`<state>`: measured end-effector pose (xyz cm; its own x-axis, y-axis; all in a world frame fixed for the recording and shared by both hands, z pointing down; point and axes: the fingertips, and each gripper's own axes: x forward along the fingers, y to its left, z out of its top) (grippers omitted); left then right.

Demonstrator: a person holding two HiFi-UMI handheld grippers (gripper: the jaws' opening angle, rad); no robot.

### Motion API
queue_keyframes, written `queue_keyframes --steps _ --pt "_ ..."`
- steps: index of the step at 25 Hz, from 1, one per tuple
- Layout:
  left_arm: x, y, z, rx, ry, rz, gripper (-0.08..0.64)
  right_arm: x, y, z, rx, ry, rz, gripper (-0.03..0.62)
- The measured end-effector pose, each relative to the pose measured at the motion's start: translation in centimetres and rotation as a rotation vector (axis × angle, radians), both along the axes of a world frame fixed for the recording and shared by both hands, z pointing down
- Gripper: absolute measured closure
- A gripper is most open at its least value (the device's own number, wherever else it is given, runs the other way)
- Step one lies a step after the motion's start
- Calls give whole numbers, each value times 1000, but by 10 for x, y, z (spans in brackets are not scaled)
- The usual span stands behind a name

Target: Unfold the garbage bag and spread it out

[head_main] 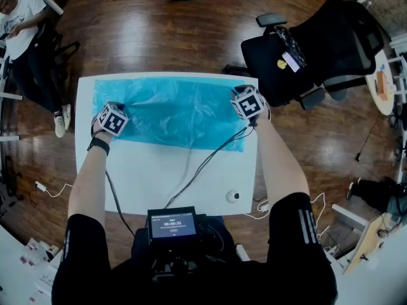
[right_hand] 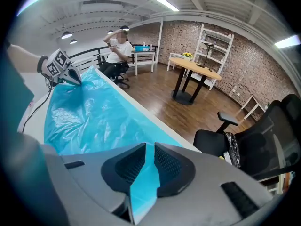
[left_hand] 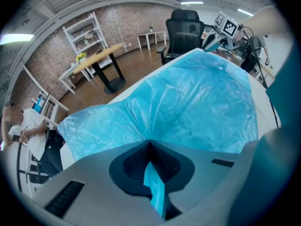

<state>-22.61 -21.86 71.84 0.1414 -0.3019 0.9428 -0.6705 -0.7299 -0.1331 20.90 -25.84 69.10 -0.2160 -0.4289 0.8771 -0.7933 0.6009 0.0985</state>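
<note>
My left gripper [head_main: 109, 116] and right gripper [head_main: 249, 103] each clamp a fold of the thin, translucent blue plastic garbage bag [head_main: 172, 110] at opposite ends, to stretch it flat across the white rectangular table [head_main: 191, 176]. Black cables [head_main: 203, 161] trail toward me (one crosses the bag's near edge); a black office chair [head_main: 305, 56] stands beside the right corner.
</note>
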Motion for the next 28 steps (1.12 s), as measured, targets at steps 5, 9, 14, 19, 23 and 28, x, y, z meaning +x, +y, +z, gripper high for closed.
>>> queue_keyframes --steps 5,9,14,19,23,28 --pt "3 2 10 -11 30 0 560 20 -1 8 -30 -9 44 484" --pt "2 1 9 -8 24 -3 560 25 2 17 -68 -26 68 465" --pt "2 2 7 -6 14 -2 560 25 5 25 -87 -57 85 465" --pt "2 1 9 -6 13 1 560 19 8 27 -87 -53 32 504" --pt "1 3 10 -7 9 4 560 7 9 22 -56 -21 -27 559" --pt "2 2 11 -4 10 5 560 8 11 24 -33 9 -39 566"
